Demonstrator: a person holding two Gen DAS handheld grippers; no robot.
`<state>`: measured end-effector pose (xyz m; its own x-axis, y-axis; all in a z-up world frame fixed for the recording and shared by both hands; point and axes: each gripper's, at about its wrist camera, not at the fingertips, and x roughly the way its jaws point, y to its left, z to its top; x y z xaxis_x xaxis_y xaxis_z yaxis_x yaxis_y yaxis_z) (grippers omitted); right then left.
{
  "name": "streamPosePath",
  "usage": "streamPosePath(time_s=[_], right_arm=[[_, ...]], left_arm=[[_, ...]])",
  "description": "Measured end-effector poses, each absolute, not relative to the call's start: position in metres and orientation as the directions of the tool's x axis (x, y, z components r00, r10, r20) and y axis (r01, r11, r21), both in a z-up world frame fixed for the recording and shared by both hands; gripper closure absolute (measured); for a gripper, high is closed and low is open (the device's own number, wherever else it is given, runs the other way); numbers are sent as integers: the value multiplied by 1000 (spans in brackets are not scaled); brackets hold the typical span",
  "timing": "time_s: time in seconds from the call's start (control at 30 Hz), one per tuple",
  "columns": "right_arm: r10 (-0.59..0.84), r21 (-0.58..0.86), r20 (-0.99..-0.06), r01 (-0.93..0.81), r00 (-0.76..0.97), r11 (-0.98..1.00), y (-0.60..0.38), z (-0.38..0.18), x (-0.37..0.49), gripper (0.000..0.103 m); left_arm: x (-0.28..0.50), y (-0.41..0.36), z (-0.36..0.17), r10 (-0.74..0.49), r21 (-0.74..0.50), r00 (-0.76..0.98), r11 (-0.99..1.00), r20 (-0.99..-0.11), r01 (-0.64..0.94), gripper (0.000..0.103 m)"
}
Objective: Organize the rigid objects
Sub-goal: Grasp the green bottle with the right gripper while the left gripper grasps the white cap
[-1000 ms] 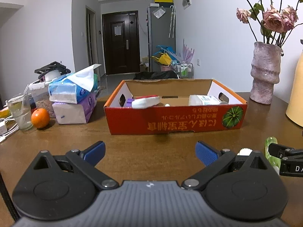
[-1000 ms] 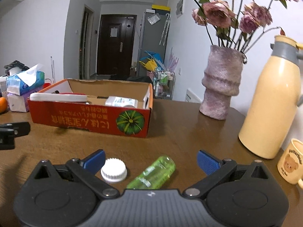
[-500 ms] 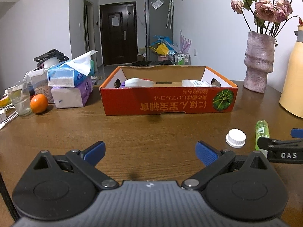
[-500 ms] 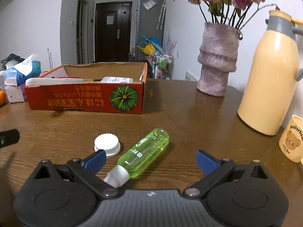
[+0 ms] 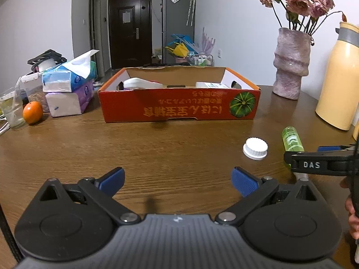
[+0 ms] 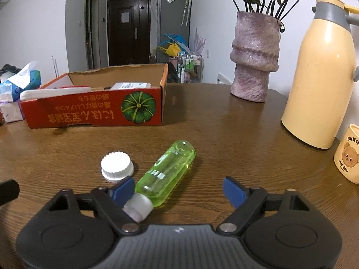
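A green clear bottle (image 6: 167,173) with a white cap lies on the wooden table, its cap end between the fingers of my open right gripper (image 6: 178,191), near the left finger. A loose white screw cap (image 6: 116,166) lies just left of it. An orange cardboard box (image 6: 96,112) with white items inside stands further back. My left gripper (image 5: 178,179) is open and empty over bare table. The left wrist view also shows the bottle (image 5: 291,139), the cap (image 5: 255,148), the box (image 5: 179,106) and the right gripper's finger at the right.
A pink vase (image 6: 255,58) with roses, a cream thermos jug (image 6: 320,71) and a bear mug (image 6: 349,157) stand at the right. Tissue packs (image 5: 69,89), an orange (image 5: 32,112) and a plastic cup (image 5: 12,108) stand at the left.
Both grippers have drawn back from the box. The right gripper has dropped toward the table, so the green bottle's cap end now lies between its fingers.
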<state>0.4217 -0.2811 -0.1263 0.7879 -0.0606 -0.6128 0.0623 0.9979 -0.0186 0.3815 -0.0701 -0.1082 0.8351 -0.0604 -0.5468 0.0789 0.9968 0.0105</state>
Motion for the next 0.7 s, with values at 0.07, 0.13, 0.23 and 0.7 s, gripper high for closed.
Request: streamPosePath(time_s=[0.07,0.13,0.23,0.7], right_arm=[[-64,-14,-631,70,774,997,-284,-129,425,35],[-61,-5,-640,76,766,997,-288,-132,428,39],[-49,17,-634,77,772,997,-293,-134,430,43],[26,75,-539,18,842,997,-298,-120,419,73]], left_arm=[[381,-73,-109,-61,13,834,997,-549,81,0],[381,-76,-110,-61,12,832,997,-552,81,0],[381,-79,-111,-61,10,829,997,-556,81,0],[381,-87,-111,-62,5,827,997,-558,78,0]])
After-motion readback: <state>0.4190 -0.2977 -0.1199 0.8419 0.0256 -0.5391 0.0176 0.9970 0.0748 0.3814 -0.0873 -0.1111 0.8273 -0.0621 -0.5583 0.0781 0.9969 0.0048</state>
